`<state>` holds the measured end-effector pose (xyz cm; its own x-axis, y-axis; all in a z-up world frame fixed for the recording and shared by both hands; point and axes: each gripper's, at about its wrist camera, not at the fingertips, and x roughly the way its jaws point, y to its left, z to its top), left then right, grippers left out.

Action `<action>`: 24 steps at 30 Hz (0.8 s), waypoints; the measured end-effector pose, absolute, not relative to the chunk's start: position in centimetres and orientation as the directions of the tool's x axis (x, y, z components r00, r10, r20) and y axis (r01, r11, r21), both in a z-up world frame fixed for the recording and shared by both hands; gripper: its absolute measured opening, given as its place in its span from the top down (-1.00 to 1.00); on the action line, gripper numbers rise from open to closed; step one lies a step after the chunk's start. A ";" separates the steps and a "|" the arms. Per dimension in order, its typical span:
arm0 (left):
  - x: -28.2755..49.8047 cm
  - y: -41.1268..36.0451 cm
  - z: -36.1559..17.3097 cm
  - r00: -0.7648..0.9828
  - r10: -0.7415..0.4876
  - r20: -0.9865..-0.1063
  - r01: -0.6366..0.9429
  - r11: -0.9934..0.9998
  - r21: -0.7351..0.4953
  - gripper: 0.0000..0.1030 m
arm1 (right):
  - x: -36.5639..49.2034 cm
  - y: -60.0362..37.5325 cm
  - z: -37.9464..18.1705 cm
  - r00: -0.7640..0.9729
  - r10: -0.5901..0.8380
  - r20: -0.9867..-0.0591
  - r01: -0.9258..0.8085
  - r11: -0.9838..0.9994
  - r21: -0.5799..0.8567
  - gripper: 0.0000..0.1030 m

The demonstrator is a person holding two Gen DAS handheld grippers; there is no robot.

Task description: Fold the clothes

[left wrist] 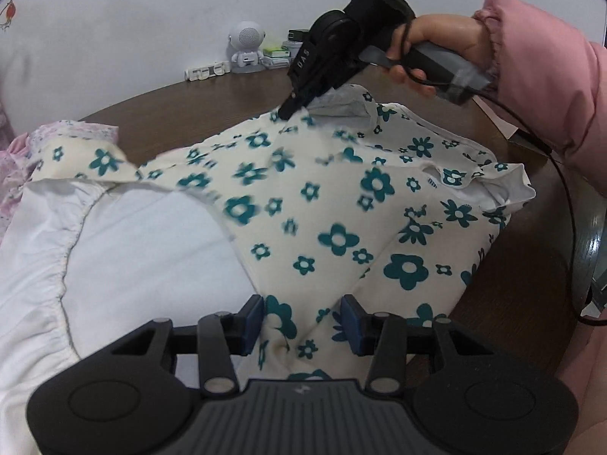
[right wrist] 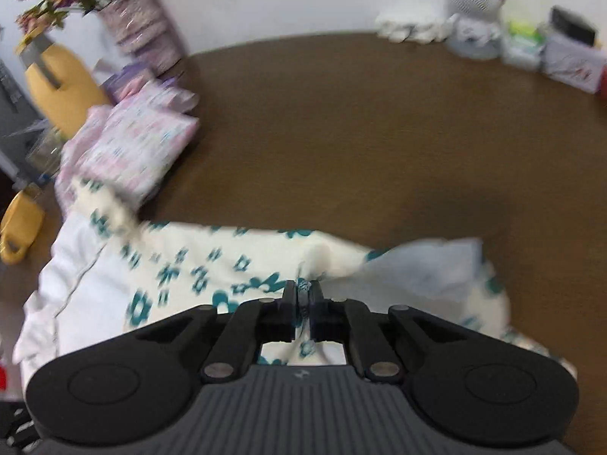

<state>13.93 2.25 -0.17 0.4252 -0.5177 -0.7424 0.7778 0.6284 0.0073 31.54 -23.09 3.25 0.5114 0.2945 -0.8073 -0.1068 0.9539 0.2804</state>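
Note:
A cream garment with teal flowers [left wrist: 334,204] lies spread on the brown table [left wrist: 197,94], its white lining [left wrist: 144,242] turned up on the left. My left gripper [left wrist: 301,324] is open at the near edge, with a fold of the cloth between its blue pads [left wrist: 252,316] but not pinched. A hand in a pink sleeve holds my right gripper [left wrist: 289,108] at the garment's far edge. In the right wrist view the right gripper [right wrist: 303,290] is shut on the flowered cloth [right wrist: 235,269], which lifts slightly at the pinch.
A folded pink and lilac garment [right wrist: 140,140] lies at the table's left. A white robot figure [left wrist: 246,47], a white strip and small boxes [left wrist: 279,53] stand along the back wall. A black cable [left wrist: 565,197] hangs at the right. Bare tabletop [right wrist: 360,132] stretches beyond the garment.

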 end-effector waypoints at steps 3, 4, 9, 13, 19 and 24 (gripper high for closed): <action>13.9 2.3 -0.1 0.426 -0.518 -0.742 0.775 0.632 0.005 0.17 | 31.8 -23.2 2.6 0.482 0.324 -0.814 -0.134 0.946 0.297 0.74; 13.9 2.3 -0.1 0.428 -0.518 -0.741 0.773 0.634 0.003 0.17 | 31.5 -23.2 2.6 0.478 0.333 -0.813 -0.135 0.942 0.306 0.61; 13.7 2.5 0.0 0.433 -0.520 -0.736 0.765 0.644 -0.005 0.17 | 27.5 -24.6 4.8 0.545 0.333 -0.770 -0.191 0.943 0.272 -0.09; 13.6 2.5 -0.1 0.440 -0.519 -0.733 0.763 0.646 0.001 0.16 | 26.3 -25.3 4.5 0.547 0.287 -0.786 -0.209 0.957 0.204 0.01; 13.5 2.6 -0.1 0.449 -0.512 -0.732 0.755 0.656 0.004 0.15 | 25.2 -25.9 3.7 0.550 0.205 -0.810 -0.227 0.970 0.091 0.92; 13.4 2.6 -0.1 0.453 -0.509 -0.732 0.749 0.663 0.003 0.15 | 24.2 -26.3 3.0 0.554 0.135 -0.822 -0.241 0.970 -0.004 0.94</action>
